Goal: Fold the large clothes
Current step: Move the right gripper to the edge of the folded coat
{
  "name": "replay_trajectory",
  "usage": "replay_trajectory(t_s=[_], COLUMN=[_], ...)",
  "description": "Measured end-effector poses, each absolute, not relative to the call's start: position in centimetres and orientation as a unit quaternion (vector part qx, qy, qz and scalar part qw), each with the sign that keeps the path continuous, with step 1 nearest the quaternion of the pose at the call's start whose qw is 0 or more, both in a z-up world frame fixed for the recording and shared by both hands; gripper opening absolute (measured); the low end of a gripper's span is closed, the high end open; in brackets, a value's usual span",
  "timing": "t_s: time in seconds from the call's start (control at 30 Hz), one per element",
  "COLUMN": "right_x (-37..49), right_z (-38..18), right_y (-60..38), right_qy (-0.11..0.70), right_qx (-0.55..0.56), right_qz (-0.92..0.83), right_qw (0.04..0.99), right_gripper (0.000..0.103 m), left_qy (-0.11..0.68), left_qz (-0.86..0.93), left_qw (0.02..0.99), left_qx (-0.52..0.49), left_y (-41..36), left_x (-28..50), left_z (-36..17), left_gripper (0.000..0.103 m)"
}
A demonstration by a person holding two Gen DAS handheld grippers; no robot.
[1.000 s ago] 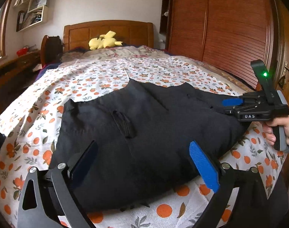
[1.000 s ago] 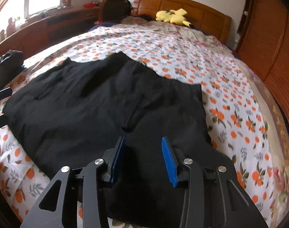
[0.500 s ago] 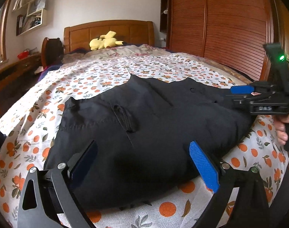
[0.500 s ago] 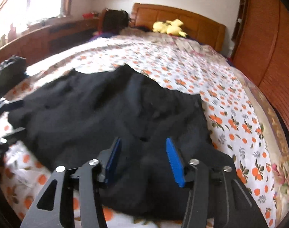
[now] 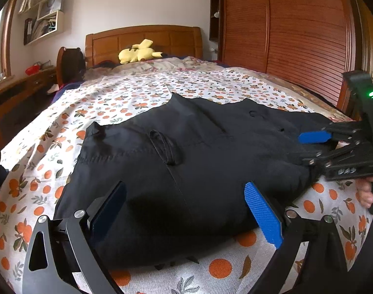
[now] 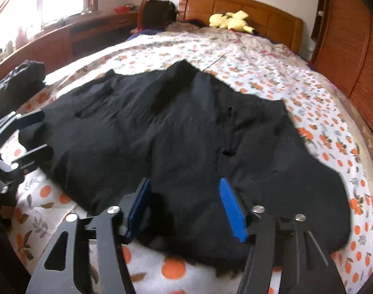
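So the big wooden bed [image 5: 142, 39] with the paneled orange-brown headboard is taking up basically the whole room, and it's wearing a white cotton sheet printed with oranges and little leaves [image 5: 127, 90]. Using the bed as the landmark: a tall wardrobe of reddish slatted wood [image 5: 296, 24] is standing along its right side, and a low wooden counter under a bright window [image 6: 71, 31] is running along its left side.

Lying flat on the foot end of the bed is the large black garment [image 5: 186, 161], matte woven fabric with visible stitched seams and a small hanging loop near the middle. It's spreading nearly the full width of the bed, near edge close to the foot.

Up at the head of the bed a yellow plush toy [image 5: 137, 52] is flopping on its side by the pillows.

The left gripper [image 5: 186, 210], black metal arms with ribbed blue pads, is hovering over the garment's near edge with jaws spread wide, pinching nothing. The right gripper [image 6: 186, 208], same build, is sitting over the garment toward the bed's right side; its jaws have just been opening and are standing apart, cloth under the gap but the pads aren't pressing it. There's white lettering on the right gripper's body in the left view, but I can't make it out for sure, and a green light is glowing on top.
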State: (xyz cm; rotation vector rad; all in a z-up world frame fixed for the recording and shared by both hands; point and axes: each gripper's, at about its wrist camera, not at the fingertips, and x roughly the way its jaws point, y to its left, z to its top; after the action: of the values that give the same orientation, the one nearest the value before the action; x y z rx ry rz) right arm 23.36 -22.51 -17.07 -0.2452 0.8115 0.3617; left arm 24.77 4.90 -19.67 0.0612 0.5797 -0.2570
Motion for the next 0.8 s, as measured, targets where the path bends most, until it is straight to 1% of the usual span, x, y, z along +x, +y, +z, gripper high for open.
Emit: replay_trajectory(t_s=[0.07, 0.27, 0.43, 0.63, 0.8], right_x=[22.5, 22.1, 22.1, 23.2, 24.1], right_z=[-15.9, -13.1, -12.5, -14.3, -16.6], right_y=[-23.6, -29.3, -32.7, -36.1, -36.7], right_qy=[0.377, 0.359, 0.354, 0.379, 0.406], right_qx=[-0.119, -0.090, -0.074, -0.020, 0.008], right_qz=[0.160, 0.095, 0.050, 0.015, 0.009], right_qw=[0.905, 0.924, 0.931, 0.925, 0.914], right_gripper=[0.067, 0.067, 0.068, 0.068, 0.068], left_qy=[0.282, 0.280, 0.277, 0.271, 0.269], left_qz=[-0.128, -0.130, -0.130, -0.129, -0.128], left_qw=[0.950, 0.951, 0.952, 0.954, 0.954], left_qx=[0.029, 0.029, 0.028, 0.021, 0.020], left_y=[4.9, 4.9, 4.9, 5.1, 5.1], left_x=[24.6, 24.6, 24.6, 24.3, 24.0], left_z=[-19.7, -19.7, -19.7, -19.6, -19.5], left_gripper=[0.098, 0.098, 0.098, 0.100, 0.100])
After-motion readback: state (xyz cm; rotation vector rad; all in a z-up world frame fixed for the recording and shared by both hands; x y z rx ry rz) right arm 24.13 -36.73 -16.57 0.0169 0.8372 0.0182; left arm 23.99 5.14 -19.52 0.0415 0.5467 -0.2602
